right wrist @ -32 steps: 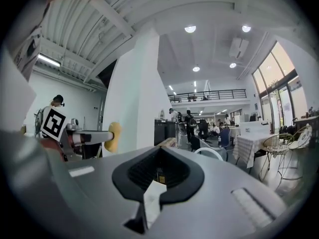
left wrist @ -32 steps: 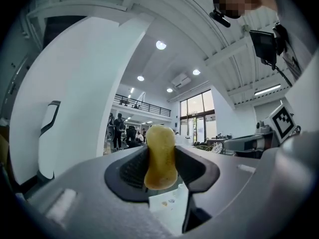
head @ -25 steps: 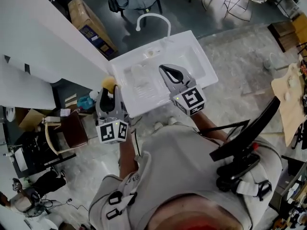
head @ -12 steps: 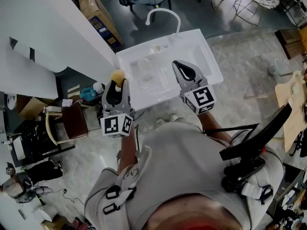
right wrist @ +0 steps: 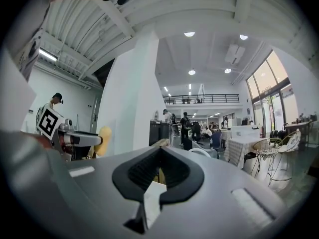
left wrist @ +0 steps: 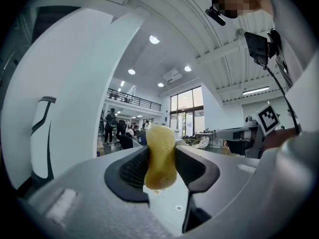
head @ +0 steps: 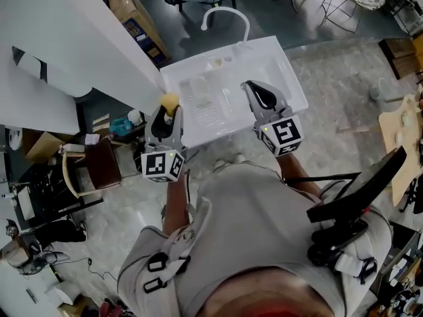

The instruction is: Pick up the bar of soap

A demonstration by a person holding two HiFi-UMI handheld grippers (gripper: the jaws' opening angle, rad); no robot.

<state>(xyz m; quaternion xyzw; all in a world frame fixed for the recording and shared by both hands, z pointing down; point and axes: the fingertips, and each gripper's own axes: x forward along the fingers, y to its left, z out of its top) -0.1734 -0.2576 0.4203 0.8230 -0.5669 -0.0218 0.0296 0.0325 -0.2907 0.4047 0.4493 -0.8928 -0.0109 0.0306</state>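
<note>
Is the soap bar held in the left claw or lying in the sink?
Held. The left claw has its pads pressing both sides of the yellow soap bar, upright between them.

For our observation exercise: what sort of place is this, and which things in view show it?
Probably a large open workshop or studio hall, not a bathroom: the white sink with its faucet stands on a bare concrete floor, near a cardboard box, and a mezzanine railing shows behind.

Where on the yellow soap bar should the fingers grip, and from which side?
Across its narrow middle, on the two broad faces, as the left gripper holds the soap bar: it stands on end, waisted between rounded ends, so fingers coming level along its thin edge should seat in that waist.
</note>
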